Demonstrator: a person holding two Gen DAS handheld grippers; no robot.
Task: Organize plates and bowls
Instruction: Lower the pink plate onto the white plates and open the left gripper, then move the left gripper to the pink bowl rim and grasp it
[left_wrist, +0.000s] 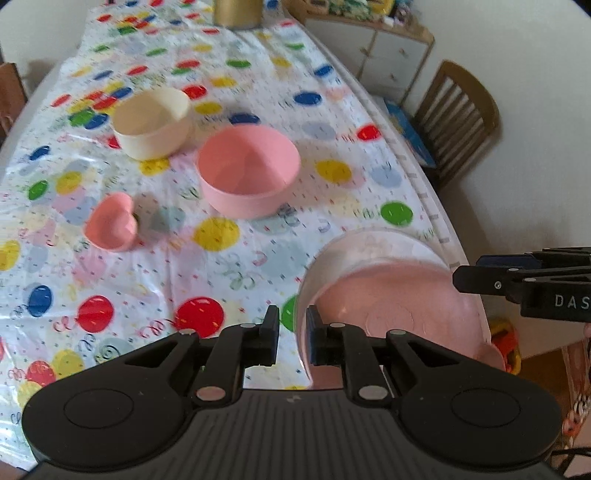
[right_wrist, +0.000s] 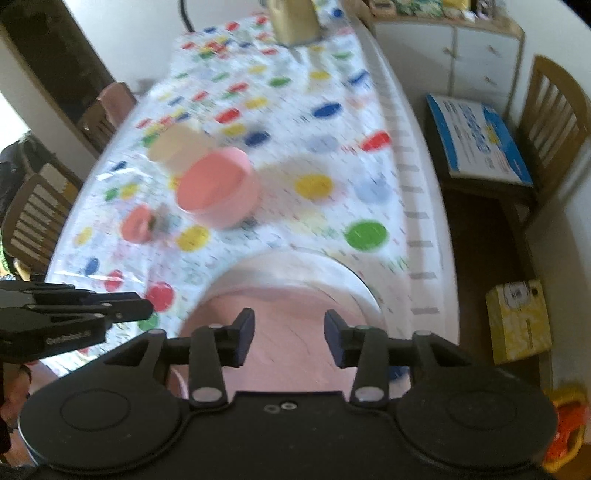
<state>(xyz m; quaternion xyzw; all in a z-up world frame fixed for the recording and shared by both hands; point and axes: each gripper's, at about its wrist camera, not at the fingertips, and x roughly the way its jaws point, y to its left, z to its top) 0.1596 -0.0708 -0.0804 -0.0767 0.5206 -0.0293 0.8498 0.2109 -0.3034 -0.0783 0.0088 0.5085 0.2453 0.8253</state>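
Observation:
A pink plate (left_wrist: 399, 295) (right_wrist: 288, 317) lies in a larger white plate (left_wrist: 369, 243) (right_wrist: 295, 269) at the table's near right edge. My left gripper (left_wrist: 291, 332) has its jaws nearly together, with the white plate's left rim running deep between them. From the right wrist it shows at the plates' left edge (right_wrist: 144, 308). My right gripper (right_wrist: 290, 338) (left_wrist: 458, 278) hovers open over the pink plate, holding nothing. Further back stand a round pink bowl (left_wrist: 247, 170) (right_wrist: 218, 188), a cream bowl (left_wrist: 153, 122) (right_wrist: 177, 146) and a small pink heart-shaped bowl (left_wrist: 112, 221) (right_wrist: 138, 223).
A balloon-print cloth covers the table (left_wrist: 147, 295). A gold container (left_wrist: 236, 13) stands at the far end. Wooden chairs (left_wrist: 458, 110) (right_wrist: 33, 218), a blue-and-white box (right_wrist: 480, 140), a white cabinet (right_wrist: 461, 48) and a yellow box (right_wrist: 517, 317) surround the table.

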